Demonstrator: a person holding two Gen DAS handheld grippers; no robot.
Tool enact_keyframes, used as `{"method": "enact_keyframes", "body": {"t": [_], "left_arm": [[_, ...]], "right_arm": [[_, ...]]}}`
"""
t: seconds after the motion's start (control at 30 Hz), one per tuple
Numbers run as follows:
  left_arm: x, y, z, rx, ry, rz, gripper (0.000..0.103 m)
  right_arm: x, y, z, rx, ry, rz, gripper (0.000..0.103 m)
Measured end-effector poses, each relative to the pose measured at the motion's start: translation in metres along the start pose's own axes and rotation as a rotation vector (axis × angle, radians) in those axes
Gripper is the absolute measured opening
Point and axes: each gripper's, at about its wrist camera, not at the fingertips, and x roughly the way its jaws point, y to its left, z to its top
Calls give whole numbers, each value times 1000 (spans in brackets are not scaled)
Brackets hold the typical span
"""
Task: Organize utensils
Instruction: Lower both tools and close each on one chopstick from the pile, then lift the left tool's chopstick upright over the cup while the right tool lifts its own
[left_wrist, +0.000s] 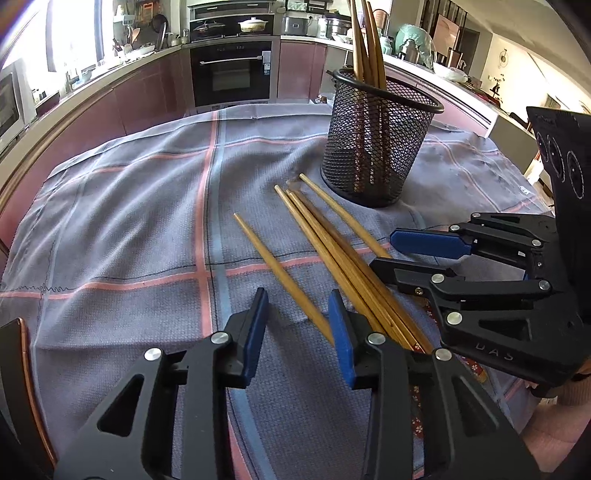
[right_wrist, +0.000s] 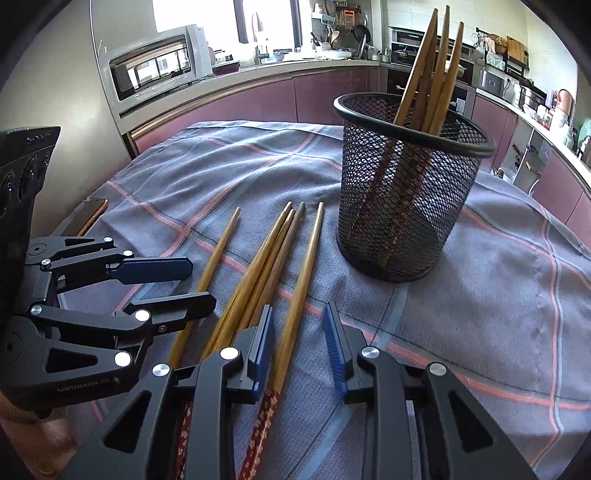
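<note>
Each fisheye view sits just behind its own gripper and looks steeply down and forward over the checked cloth (left_wrist: 129, 221), close above it. Both share the loose chopsticks (left_wrist: 321, 236) at lower centre and the mesh holder (right_wrist: 406, 192) at upper right. The left view faces the oven (left_wrist: 232, 74); the right view faces the window counter.

Two hand-held grippers angled downward, side by side

The left hand-held gripper (left_wrist: 299, 325) tilts steeply down, its blue pads standing apart with a gap between them. The right hand-held gripper (right_wrist: 299, 343) tilts down alike, its blue pads also parted. Each shows in the other's view, close alongside. A pink sleeve (left_wrist: 561, 417) shows behind the right one.
</note>
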Motion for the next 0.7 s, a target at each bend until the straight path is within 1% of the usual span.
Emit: {"method": "enact_keyframes", "body": {"t": [0.03,0.1,0.13,0.2,0.37,0.53,0.7], "left_arm": [[0,0,1,0,1,6,29],[1,2,2,-3,1,9,26],[1,3,2,-6,1,8,23],[2,5,2,-16,1,7,20],[2,8,3,-43,1,7,16],[2,13,3,-79,3,8,10],[0,17,2,-99,1,3,8]], "right_arm": [[1,0,2,0,1,-2,23],[3,-1,4,3,1,-1,16],[3,-3,4,8,0,2,15],[3,-4,4,19,-1,7,9],[2,-10,3,48,-5,24,5],[-3,-13,2,64,-16,34,5],[-17,-16,2,76,-49,75,5]]}}
